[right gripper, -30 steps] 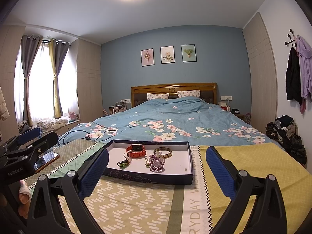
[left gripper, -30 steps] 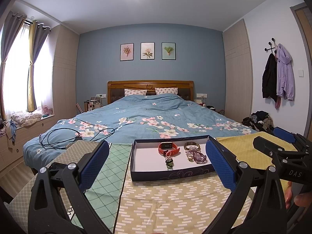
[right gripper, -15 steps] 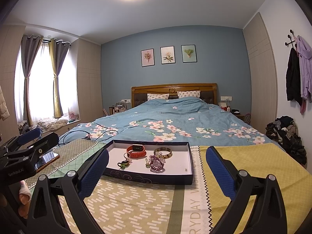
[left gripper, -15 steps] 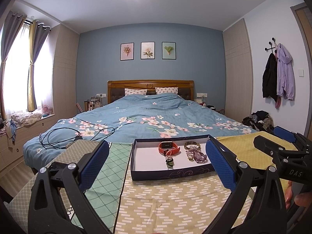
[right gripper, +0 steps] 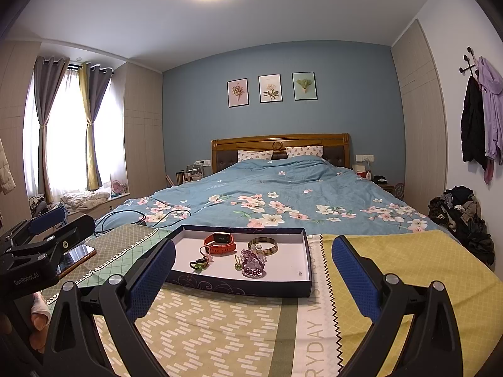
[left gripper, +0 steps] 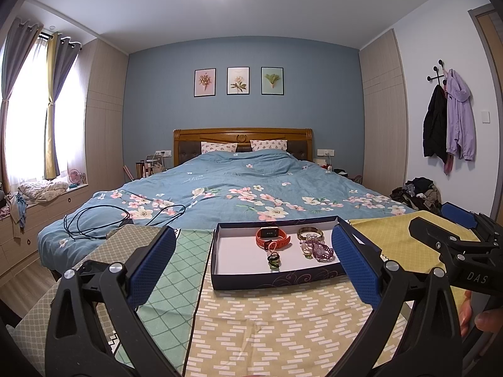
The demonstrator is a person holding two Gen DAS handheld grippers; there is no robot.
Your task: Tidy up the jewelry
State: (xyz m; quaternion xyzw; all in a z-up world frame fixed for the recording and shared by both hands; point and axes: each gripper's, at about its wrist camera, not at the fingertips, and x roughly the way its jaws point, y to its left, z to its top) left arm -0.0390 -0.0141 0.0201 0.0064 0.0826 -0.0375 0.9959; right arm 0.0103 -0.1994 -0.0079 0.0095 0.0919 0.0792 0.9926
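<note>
Across the last second nothing had shifted. The tray (left gripper: 217, 270) sat on the bench ahead of both tongs, left tongs (left gripper: 251, 262) and right tongs (right gripper: 251, 267) gaping empty; watch (right gripper: 220, 243), bangle (right gripper: 262, 246) and beads (right gripper: 253, 264) stayed inside.

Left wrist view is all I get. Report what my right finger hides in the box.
Observer: A tiny pale item lies alone on the floor of the box, near its right front corner; too small to identify.
Operator: Now check beside the left gripper.
Observer: A phone lies flat on the grey-green cloth, partly behind the left gripper.
Operator: State the right gripper.
Observer: The right gripper is wide open and empty, facing the box.
</note>
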